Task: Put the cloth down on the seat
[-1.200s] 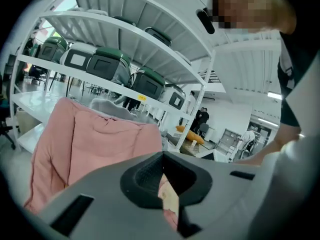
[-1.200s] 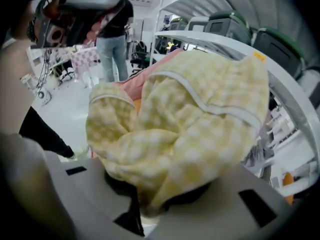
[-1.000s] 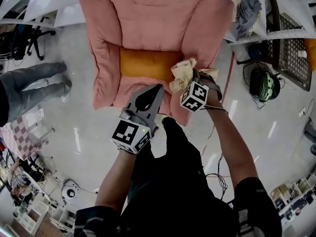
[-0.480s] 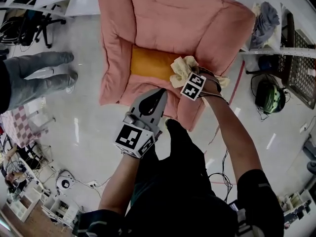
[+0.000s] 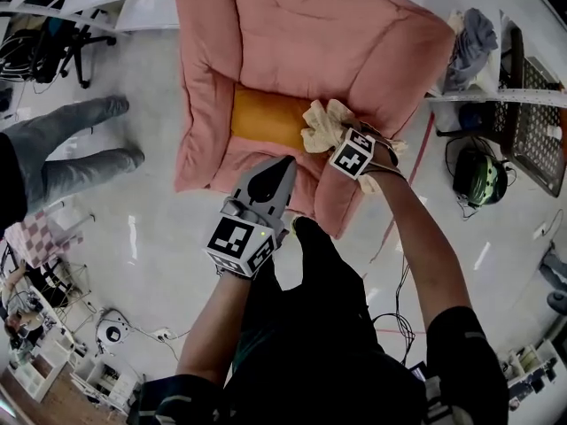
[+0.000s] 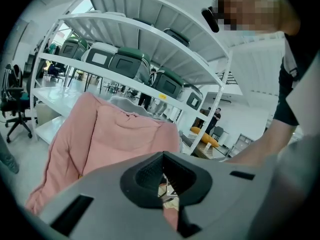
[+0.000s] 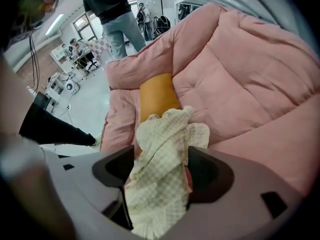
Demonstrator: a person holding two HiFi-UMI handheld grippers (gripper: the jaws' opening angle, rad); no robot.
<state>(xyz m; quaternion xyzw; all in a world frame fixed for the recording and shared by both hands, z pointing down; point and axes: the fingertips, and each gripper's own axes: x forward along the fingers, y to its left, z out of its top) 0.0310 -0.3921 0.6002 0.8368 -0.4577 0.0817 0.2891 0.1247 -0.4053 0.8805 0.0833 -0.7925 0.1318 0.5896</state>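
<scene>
Head view: checked cloth (image 5: 323,124) bunched at the right end of the orange seat cushion (image 5: 261,118) of a pink armchair (image 5: 266,34), with the right gripper (image 5: 335,138) at it. The left gripper (image 5: 282,168) hangs just before the chair's front edge.

Left gripper view: jaws closed together with nothing between them, pointing at the armchair.

Right gripper view: jaws opening and standing wide, the cloth lying between them and reaching toward the cushion.
</scene>
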